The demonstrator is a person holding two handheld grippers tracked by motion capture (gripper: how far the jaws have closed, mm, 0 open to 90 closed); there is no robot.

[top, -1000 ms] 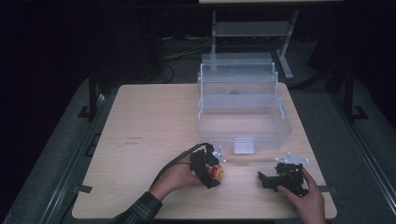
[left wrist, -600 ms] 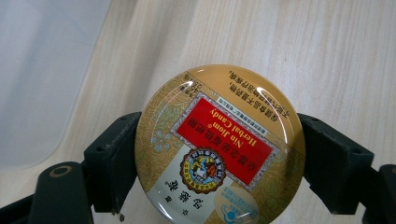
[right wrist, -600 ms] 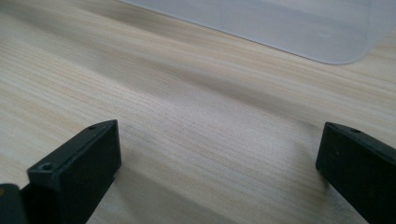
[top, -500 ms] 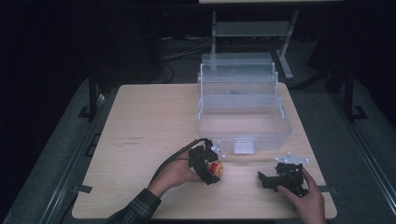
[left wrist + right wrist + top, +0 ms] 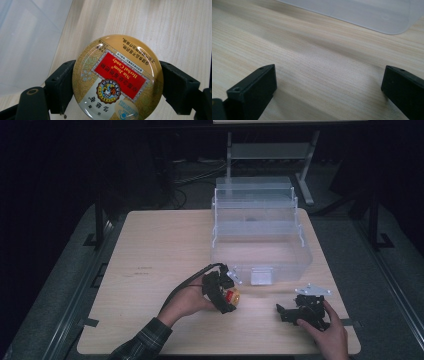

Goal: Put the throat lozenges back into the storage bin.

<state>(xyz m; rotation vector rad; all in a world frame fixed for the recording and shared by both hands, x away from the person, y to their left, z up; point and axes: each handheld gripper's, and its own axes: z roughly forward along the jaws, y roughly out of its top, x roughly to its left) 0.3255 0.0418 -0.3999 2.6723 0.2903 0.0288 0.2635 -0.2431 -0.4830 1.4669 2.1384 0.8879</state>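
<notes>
A round gold-and-red candy tin (image 5: 117,78) is clamped by the left gripper (image 5: 226,296) above the wooden table (image 5: 160,250), just beside a clear plastic tiered box (image 5: 260,237). The right gripper (image 5: 287,312) is spread wide, nothing held.

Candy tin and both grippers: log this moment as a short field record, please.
held item: round candy tin, gold rim, red label
holder: left gripper, jaws closed on opposite edges of the tin
tin position: near the front of the clear plastic box, above the wooden table
right gripper: jaws wide apart, nothing between them, low over the table at the near right
box state: open, tiered trays raised at the back, main bin looks empty
contact between grippers: none, they are apart
</notes>
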